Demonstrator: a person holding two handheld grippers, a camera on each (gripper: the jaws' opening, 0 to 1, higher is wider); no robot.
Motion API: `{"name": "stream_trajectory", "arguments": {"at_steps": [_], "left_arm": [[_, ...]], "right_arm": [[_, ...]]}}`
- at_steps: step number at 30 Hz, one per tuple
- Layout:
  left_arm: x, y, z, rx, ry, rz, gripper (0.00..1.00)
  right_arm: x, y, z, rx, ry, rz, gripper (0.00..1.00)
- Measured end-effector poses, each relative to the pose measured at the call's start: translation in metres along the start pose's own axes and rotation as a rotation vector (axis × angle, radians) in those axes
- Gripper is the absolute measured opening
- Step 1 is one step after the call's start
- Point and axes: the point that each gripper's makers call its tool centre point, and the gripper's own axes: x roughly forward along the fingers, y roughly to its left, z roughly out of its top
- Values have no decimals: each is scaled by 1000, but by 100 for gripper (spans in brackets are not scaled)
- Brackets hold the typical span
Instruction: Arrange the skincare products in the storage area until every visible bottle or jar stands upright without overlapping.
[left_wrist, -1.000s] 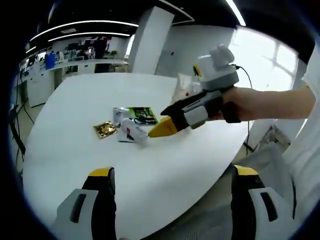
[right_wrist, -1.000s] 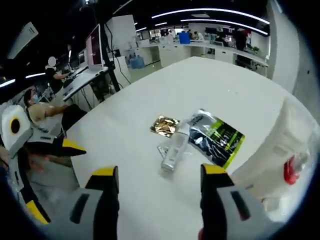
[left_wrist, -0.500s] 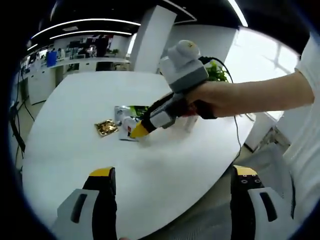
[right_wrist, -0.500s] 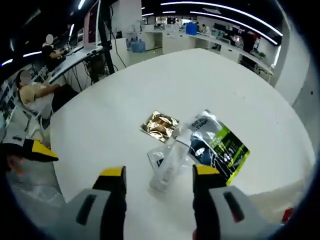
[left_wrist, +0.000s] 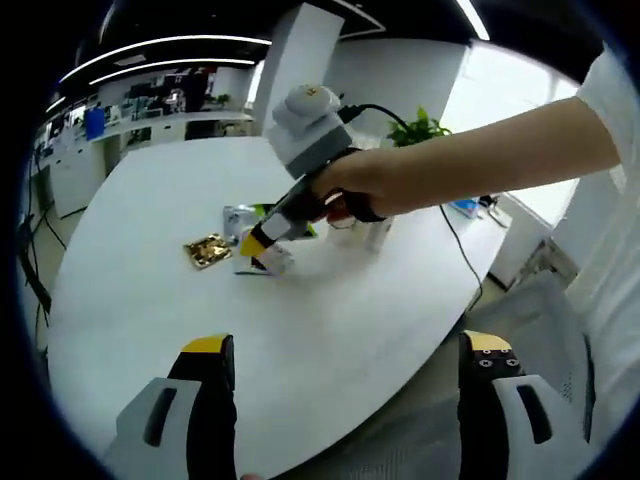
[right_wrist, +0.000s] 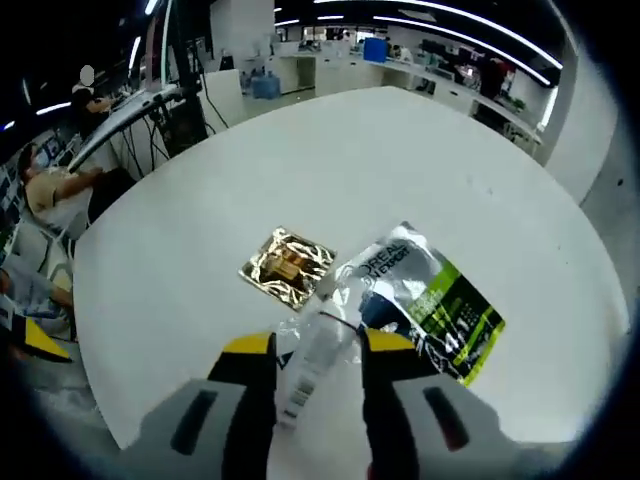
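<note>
A clear tube (right_wrist: 312, 362), lying flat on the white table (right_wrist: 420, 160) beside a gold sachet (right_wrist: 287, 267) and a green-and-silver pouch (right_wrist: 440, 305), is straddled by the part-open right gripper (right_wrist: 315, 350), not yet clamped. Closing and standing it upright is judged next. The left gripper (left_wrist: 335, 345) is held wide open, empty.

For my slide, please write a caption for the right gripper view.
Right gripper straddles lying clear tube beside gold sachet.

White round table (right_wrist: 430, 130) with gold sachet (right_wrist: 286, 266), green-and-silver sachet (right_wrist: 432, 296) (flat) and clear tube (right_wrist: 310, 362).
</note>
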Motion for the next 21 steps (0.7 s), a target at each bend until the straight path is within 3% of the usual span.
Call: {"name": "stream_trajectory", "arguments": {"at_steps": [8, 11, 14, 21], "left_arm": [[-1, 3, 2, -18, -11, 9, 90], [0, 3, 1, -18, -7, 9, 89], [0, 3, 0, -18, -1, 9, 89], [1, 2, -1, -13, 6, 4, 88]], "right_arm": [[6, -1, -7, -12, 34, -5, 27], [7, -6, -22, -18, 107, -42, 23], [8, -6, -21, 22, 98, -32, 22], [7, -7, -21, -4, 103, -30, 21]]}}
